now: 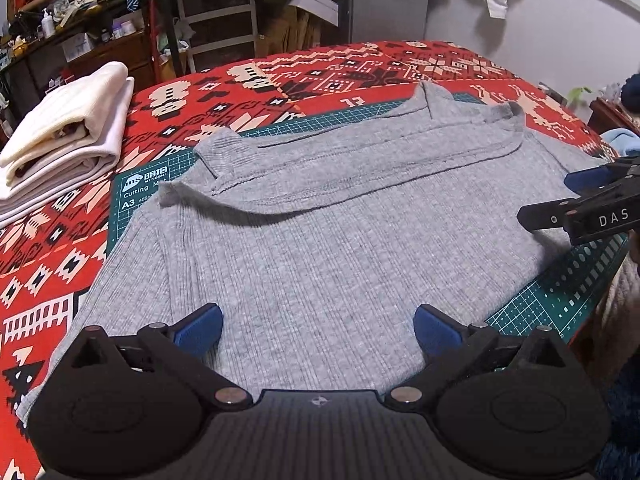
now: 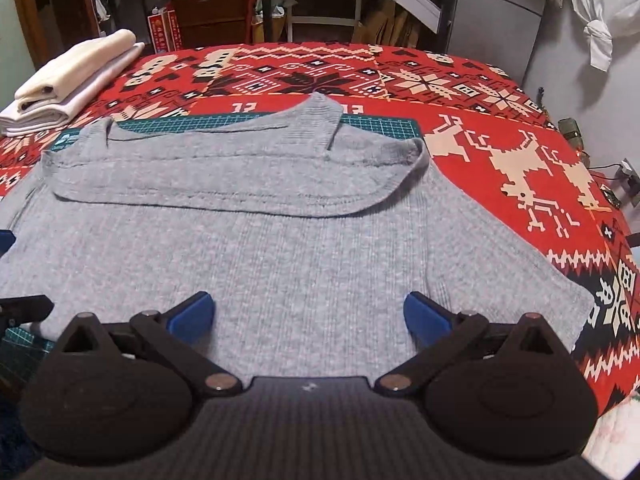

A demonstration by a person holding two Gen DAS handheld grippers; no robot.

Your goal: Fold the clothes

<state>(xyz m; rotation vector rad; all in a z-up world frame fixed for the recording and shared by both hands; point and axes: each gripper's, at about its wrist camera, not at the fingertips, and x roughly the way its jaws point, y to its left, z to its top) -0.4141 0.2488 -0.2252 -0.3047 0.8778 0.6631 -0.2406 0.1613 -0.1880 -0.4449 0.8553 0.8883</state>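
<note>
Grey ribbed knit sweater point(image 1: 320, 240), lying flat on a green cutting mat point(image 1: 136, 188) over the red patterned surface point(image 1: 48, 272); sleeves folded across the chest at 12 o'clock. Likely soft, light, limp and stretchy: best pinched at the near hem corners, at 5 and 7 o'clock. Left gripper point(image 1: 318, 326) and right gripper point(image 2: 306, 314) hover with fingers wide, holding nothing. Folded cream clothes point(image 1: 68, 128) at 10 o'clock.

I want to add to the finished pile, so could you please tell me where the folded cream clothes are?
The stack of folded cream clothes sits at the far left in both wrist views, on the red patterned blanket, left of the grey ribbed sweater.
</note>
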